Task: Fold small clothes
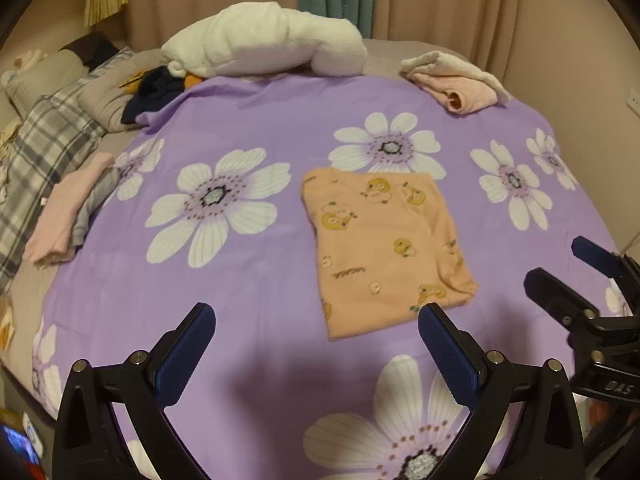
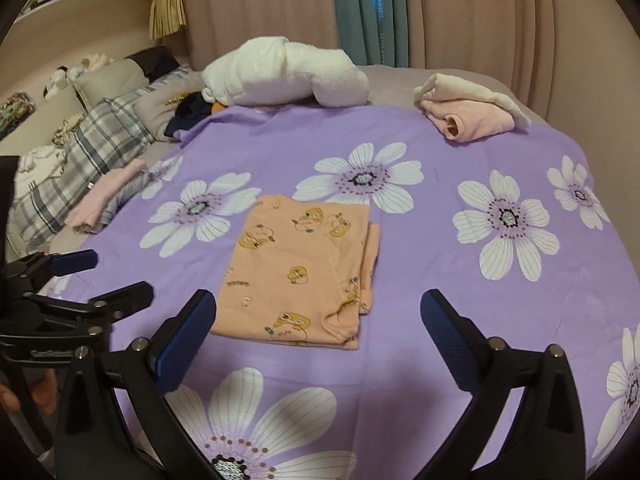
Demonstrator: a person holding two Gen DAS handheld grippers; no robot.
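Surface: purple floral bedsheet (image 1: 260, 264) spread over a bed; we work above its near edge.
Left gripper (image 1: 316, 344): we hold it low over the sheet, jaws spread wide, nothing between them; its right finger tip lies at the near corner of the garment.
Right gripper (image 2: 318, 330): likewise spread and empty; in its own view the garment's near edge shows between the fingers, though we cannot tell whether they touch it.
Task item: peach printed garment (image 2: 304, 272), lying flat at mid-sheet as a compact rectangle, layered edges visible along its right side.
Progress: we judge this piece folded, or nearly so; a last halving or a move to a pile may remain.
Left pile: pink and grey folded clothes (image 1: 64, 216) at the sheet's left edge, well apart from the garment.
Far right pile: cream and pink clothes (image 2: 468, 112), looking loosely folded.
Far centre: white bundled towel (image 1: 264, 46) and dark crumpled clothes (image 1: 156, 92) beside it; these look unfolded, so we judge work remains.
Background: plaid pillow (image 1: 52, 152), curtains (image 2: 460, 12).
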